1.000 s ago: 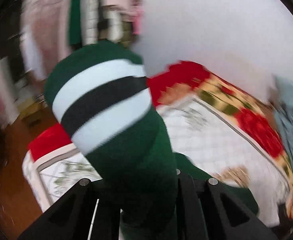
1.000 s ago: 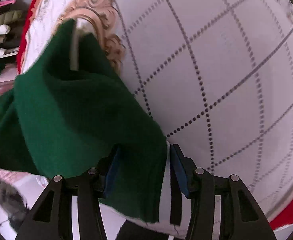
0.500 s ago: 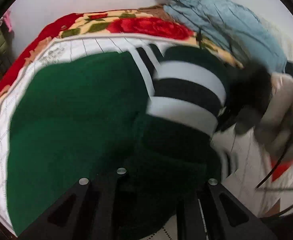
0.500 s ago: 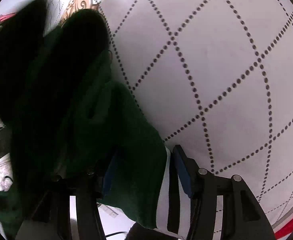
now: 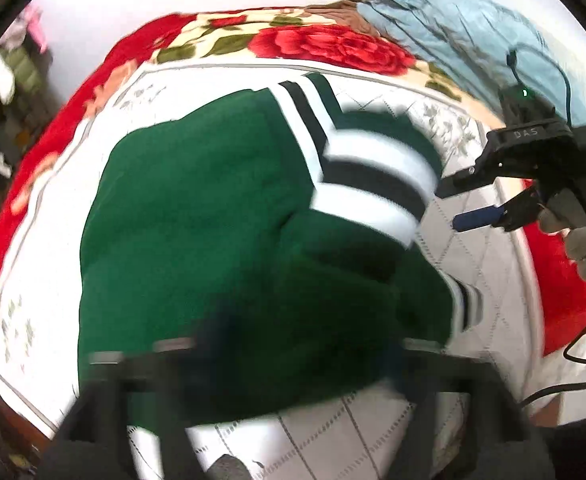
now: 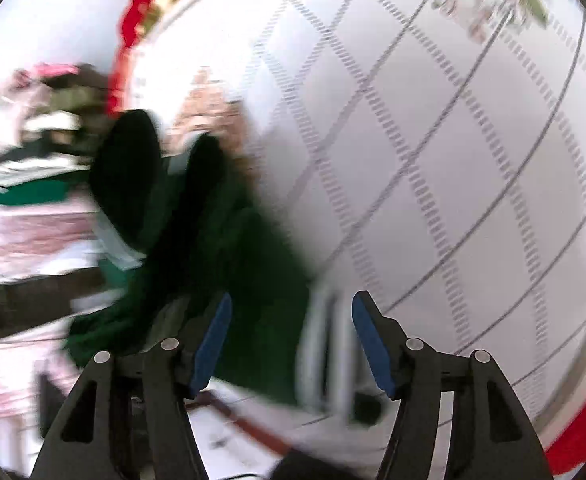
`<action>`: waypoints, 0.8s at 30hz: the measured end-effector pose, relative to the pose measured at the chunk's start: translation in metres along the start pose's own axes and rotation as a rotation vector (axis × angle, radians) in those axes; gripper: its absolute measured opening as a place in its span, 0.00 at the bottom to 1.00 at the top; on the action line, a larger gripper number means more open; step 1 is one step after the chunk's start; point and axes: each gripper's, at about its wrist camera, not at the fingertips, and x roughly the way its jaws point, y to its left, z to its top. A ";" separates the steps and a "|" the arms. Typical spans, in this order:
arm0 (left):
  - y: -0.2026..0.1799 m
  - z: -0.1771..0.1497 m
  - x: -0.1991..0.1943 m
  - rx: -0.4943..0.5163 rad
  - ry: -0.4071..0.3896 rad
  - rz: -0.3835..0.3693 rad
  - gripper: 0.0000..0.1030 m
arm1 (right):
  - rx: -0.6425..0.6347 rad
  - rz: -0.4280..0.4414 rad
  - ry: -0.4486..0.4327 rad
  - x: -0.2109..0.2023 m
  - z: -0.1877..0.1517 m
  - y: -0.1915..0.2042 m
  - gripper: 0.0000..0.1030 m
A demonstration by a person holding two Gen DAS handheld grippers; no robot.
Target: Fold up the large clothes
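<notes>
Right gripper (image 6: 291,336) jaws apart beside sweater (image 5: 197,232); left gripper's (image 5: 293,364) blurred, cannot tell. Lay the fold flat, edges aligned.

The left gripper (image 5: 293,364) is a blur at 6 o'clock, its fingertips hidden under the green top (image 5: 197,224), so its grip cannot be told, and the clothes pile (image 6: 41,152) at 9 o'clock is smeared.

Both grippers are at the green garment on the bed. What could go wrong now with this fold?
1. The right gripper has its jaws open beside the striped sleeve, so that sleeve may slide out of place.
2. The green garment is bunched over the left gripper; pulling away could drag the fold open on the quilt.
</notes>
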 end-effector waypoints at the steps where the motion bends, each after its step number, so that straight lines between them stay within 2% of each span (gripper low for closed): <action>1: 0.003 -0.003 -0.005 -0.023 -0.002 -0.016 0.99 | 0.010 0.031 0.010 -0.001 -0.003 0.001 0.63; 3: 0.008 -0.009 -0.013 -0.068 0.021 -0.020 0.99 | 0.002 0.061 0.033 0.001 -0.008 0.009 0.64; 5: 0.013 -0.016 -0.020 -0.114 0.035 -0.019 0.99 | -0.010 0.075 0.058 0.010 -0.009 0.023 0.74; 6: 0.016 -0.019 -0.024 -0.140 0.039 -0.015 0.99 | -0.012 0.100 0.070 0.016 -0.008 0.029 0.83; 7: 0.020 -0.020 -0.026 -0.170 0.045 -0.002 0.99 | -0.016 0.127 0.076 0.024 -0.006 0.034 0.85; 9: 0.029 -0.021 -0.024 -0.214 0.062 0.040 0.99 | -0.021 0.108 0.101 0.049 -0.005 0.049 0.85; 11: 0.038 -0.021 -0.019 -0.248 0.086 0.124 0.99 | -0.019 0.092 0.150 0.076 0.001 0.052 0.85; 12: 0.043 -0.020 -0.016 -0.266 0.091 0.149 0.99 | -0.018 0.082 0.185 0.093 0.002 0.055 0.82; 13: 0.048 -0.018 -0.013 -0.280 0.100 0.177 0.99 | -0.018 0.068 0.208 0.108 0.001 0.059 0.46; 14: 0.054 -0.016 -0.010 -0.300 0.110 0.210 0.99 | -0.037 0.059 0.223 0.114 -0.004 0.067 0.30; 16: 0.065 -0.012 -0.009 -0.345 0.111 0.248 0.99 | -0.086 0.035 0.171 0.106 -0.014 0.082 0.23; 19: 0.083 -0.008 -0.008 -0.442 0.113 0.258 0.99 | -0.076 0.149 0.084 0.070 -0.033 0.089 0.20; 20: 0.088 -0.009 -0.007 -0.467 0.117 0.257 0.99 | -0.065 0.151 0.071 0.064 -0.038 0.084 0.20; 21: 0.093 -0.009 -0.004 -0.496 0.122 0.255 0.99 | -0.051 0.121 0.067 0.064 -0.041 0.077 0.20; 22: 0.097 -0.008 -0.002 -0.515 0.127 0.257 0.99 | -0.026 0.051 0.084 0.072 -0.045 0.063 0.20; 24: 0.103 -0.007 0.004 -0.545 0.144 0.269 0.99 | 0.050 -0.134 0.156 0.106 -0.048 0.027 0.22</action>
